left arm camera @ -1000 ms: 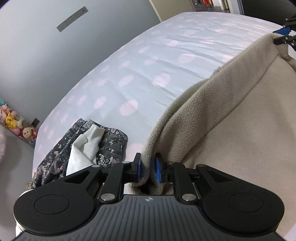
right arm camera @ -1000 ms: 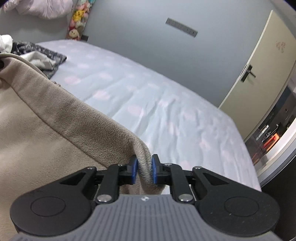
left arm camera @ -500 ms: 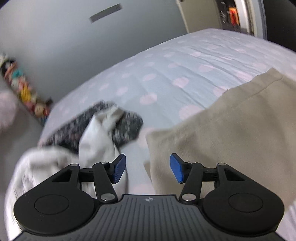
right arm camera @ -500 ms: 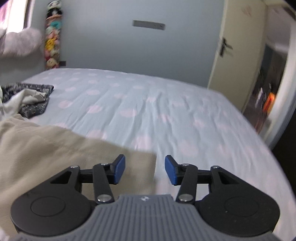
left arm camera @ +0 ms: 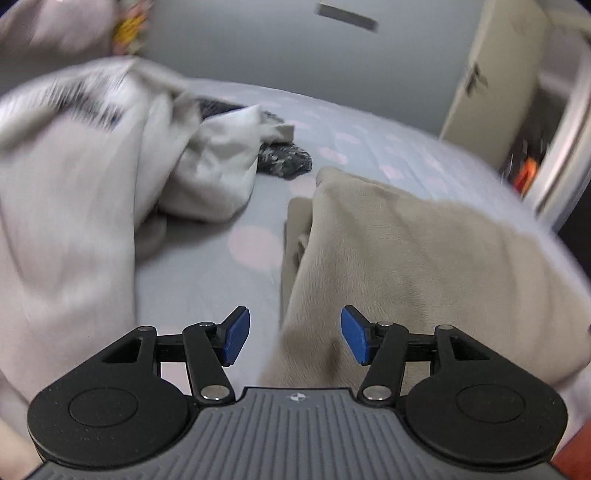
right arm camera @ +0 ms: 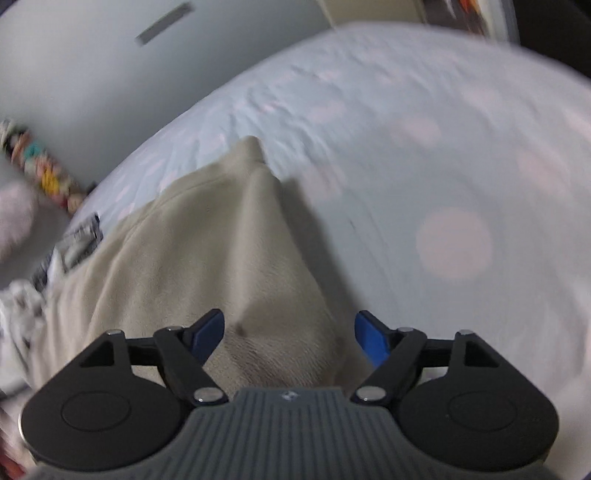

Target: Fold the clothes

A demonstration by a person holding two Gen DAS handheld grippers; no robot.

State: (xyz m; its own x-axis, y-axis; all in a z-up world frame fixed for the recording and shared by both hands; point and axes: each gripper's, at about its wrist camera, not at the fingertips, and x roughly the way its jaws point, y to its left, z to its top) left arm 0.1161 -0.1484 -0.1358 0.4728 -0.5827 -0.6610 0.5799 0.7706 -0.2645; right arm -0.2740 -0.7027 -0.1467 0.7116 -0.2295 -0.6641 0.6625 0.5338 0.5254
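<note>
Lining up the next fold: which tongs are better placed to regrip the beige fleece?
Right, marginally. The right tongs straddle a raised ridge of the beige fleece; the left tongs straddle only its side edge. Both are open.

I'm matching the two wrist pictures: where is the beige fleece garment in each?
Left wrist: the beige fleece garment fills the right half, its edge running down between the open blue pads.
Right wrist: it fills the lower left and centre, a ridge rising toward the middle.
Shared landmark: the grey strip on the wall, top of both.
</note>
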